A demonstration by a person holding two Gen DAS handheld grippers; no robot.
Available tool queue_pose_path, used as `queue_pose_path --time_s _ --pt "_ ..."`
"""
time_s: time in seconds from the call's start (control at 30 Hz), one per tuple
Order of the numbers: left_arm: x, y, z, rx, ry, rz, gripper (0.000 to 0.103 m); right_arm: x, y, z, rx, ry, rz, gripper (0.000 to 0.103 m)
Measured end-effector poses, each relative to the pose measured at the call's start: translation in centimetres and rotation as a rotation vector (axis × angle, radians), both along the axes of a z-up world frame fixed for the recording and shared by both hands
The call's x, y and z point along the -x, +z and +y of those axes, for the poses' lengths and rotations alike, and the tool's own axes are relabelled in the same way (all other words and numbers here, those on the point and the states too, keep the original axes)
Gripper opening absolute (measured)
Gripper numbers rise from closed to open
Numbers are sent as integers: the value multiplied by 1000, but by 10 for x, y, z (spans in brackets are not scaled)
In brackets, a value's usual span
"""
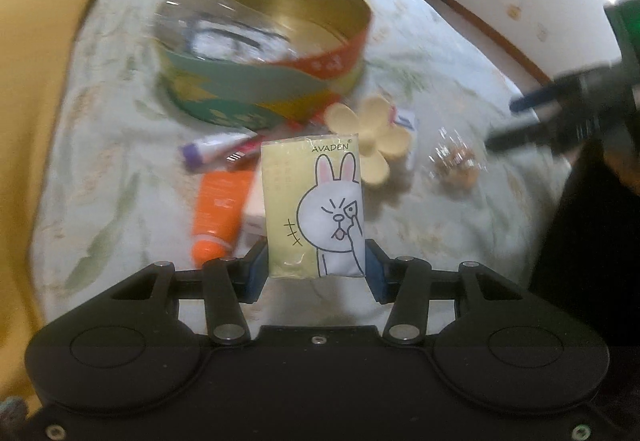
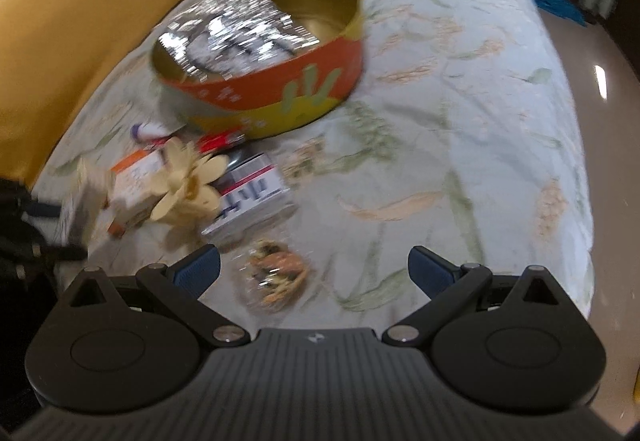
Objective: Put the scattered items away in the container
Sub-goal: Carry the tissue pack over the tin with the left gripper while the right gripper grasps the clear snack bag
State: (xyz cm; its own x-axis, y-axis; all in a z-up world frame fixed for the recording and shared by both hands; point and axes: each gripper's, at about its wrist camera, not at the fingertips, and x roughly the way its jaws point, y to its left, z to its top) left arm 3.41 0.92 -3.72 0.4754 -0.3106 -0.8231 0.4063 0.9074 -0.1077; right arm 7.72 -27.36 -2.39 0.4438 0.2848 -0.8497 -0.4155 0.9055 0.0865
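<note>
1. The left gripper (image 1: pixel 316 273) has its jaws closed on the lower end of a tissue pack (image 1: pixel 314 207) printed with a cartoon rabbit. The pack stands upright between the pads, above the bed (image 1: pixel 100 169).
2. The round tin (image 1: pixel 264 53) sits beyond the pack on the bedspread, open-topped, with a shiny foil packet (image 2: pixel 236 29) already inside, leaning on the near wall.
3. To do this step well, carry the pack over the tin's rim with a firm grip. Let go only once it hangs above the bare gold floor, beside the foil packet rather than on it.
4. The right gripper (image 2: pixel 314 273) has its jaws wide apart and holds nothing. It hovers just over a small clear bag of snacks (image 2: pixel 276 277), which looks like its next pick.
5. Still scattered near the tin are an orange tube (image 1: pixel 218 217), a purple-capped tube (image 1: pixel 216 149), a cream flower-shaped clip (image 1: pixel 370 139) and a white box (image 2: pixel 252 201).
6. Both views are blurred, so labels on the tubes and box cannot be read. Whether the pack's bottom edge clears the bed is hidden by the gripper. Items under the clip are partly covered.
</note>
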Motion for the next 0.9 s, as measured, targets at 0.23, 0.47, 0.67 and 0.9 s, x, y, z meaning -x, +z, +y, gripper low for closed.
queue_pose_path --time_s 0.23,0.47,0.67,0.9 --pt "-7 25 26 23 109 -29 46 8 -8 30 39 132 17 103" --pt "-14 50 46 42 180 -55 46 4 -16 36 18 125 25 103" --pt "-21 75 49 56 192 -97 46 -1 -24 42 36 115 36 103" --pt "-34 97 37 45 178 -143 46 -11 -36 41 7 81 102 92"
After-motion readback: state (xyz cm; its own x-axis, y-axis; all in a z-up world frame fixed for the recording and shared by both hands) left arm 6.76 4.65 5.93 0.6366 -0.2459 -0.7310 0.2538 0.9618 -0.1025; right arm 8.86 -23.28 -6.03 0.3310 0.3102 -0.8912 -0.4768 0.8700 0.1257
